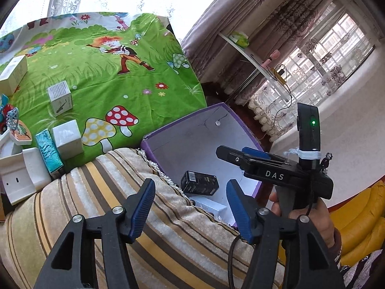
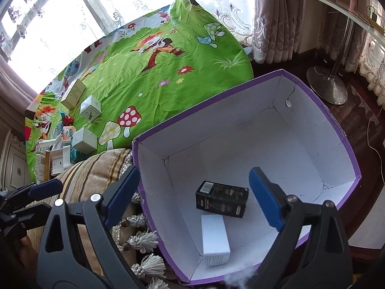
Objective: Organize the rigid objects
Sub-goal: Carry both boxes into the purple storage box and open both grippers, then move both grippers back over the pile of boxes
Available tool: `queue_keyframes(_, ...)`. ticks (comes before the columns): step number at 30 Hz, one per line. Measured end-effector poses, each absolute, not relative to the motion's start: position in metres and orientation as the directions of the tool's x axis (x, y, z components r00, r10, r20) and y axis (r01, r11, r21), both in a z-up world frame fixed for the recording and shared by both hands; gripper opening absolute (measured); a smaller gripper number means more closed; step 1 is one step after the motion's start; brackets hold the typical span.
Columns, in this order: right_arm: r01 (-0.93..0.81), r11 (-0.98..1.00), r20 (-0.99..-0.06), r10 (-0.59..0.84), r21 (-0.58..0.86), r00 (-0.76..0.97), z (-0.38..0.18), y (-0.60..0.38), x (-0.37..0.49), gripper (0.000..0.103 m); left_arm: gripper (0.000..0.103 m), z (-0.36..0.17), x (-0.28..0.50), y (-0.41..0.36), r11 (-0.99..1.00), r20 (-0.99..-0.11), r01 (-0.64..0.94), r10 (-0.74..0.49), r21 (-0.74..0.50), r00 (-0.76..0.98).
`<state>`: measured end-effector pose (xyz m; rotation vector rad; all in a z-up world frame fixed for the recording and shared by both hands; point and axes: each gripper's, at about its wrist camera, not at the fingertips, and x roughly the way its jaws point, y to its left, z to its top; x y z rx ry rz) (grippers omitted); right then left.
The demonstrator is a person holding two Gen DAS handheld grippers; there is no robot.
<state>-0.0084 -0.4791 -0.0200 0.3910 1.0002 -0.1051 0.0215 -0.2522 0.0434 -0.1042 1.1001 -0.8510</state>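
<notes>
Right gripper (image 2: 195, 195): nearest the lens, fingers spread wide over the purple box, gripping nothing.
Left gripper (image 1: 190, 204): fingers parted, nothing between them, above the striped cushion (image 1: 168, 228).
Black carton (image 2: 222, 202): lying in the purple box (image 2: 336, 125), resting partly on the white carton (image 2: 215, 240).
Loose boxes: 2 white cubes (image 1: 60, 97) (image 1: 68, 138) and 1 teal pack (image 1: 49, 153), far left on the green cartoon cloth (image 1: 134, 89).
</notes>
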Motion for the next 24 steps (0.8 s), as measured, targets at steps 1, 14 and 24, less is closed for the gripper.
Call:
queue_keyframes(1,0.26,0.926,-0.835,0.096,0.275,0.541,-0.02,-0.478,-0.008,0.094,0.062,0.044,0.02,-0.25,0.691,-0.74,0.555,-0.646,-0.463,0.187)
queue_keyframes(14,0.16,0.953,-0.834,0.134,0.256,0.536,-0.006,-0.436,0.007,0.094,0.062,0.051,0.017,-0.179,0.767,-0.731,0.476,-0.605,-0.429,0.316)
queue_keyframes(24,0.014,0.977,-0.82,0.169,0.211,0.546,0.024,-0.387,0.013,0.094,0.062,0.048,0.023,-0.089,0.871,-0.757,0.315,-0.487,-0.378,0.436)
